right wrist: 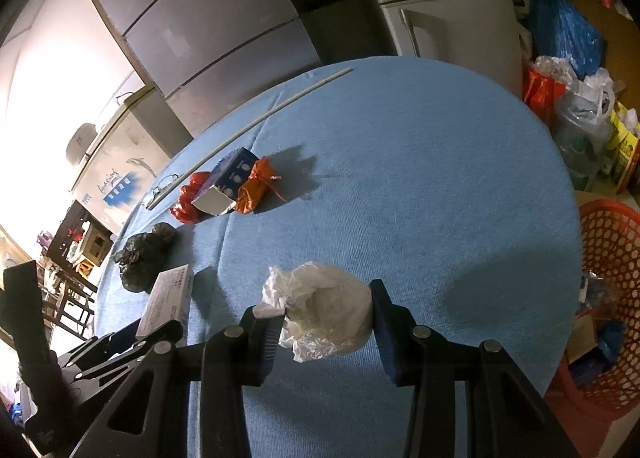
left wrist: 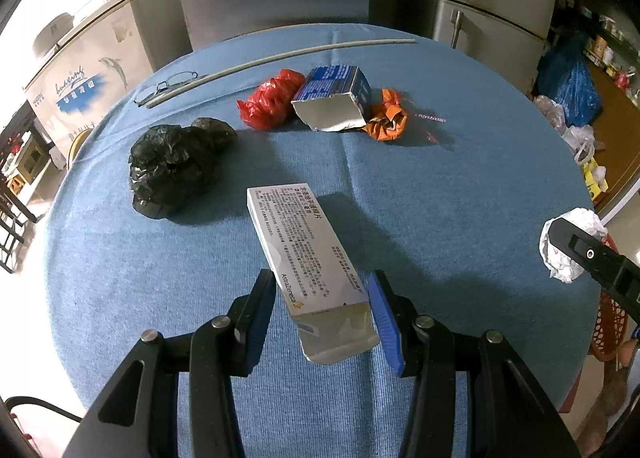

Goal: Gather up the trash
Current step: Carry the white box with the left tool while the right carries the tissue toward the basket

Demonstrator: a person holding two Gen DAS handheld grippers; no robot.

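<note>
The left tongs (left wrist: 322, 308) grasp a white medicine box (left wrist: 308, 258) above the counter (left wrist: 440, 198); the right tongs (right wrist: 326, 324) grasp a crumpled white bag (right wrist: 324, 310).

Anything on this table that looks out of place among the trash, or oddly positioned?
Yes: a pair of eyeglasses lies at the far left edge of the blue tablecloth, beside a long thin white rod. Neither looks like trash. The rest is crumpled bags and opened cartons, as expected.
</note>
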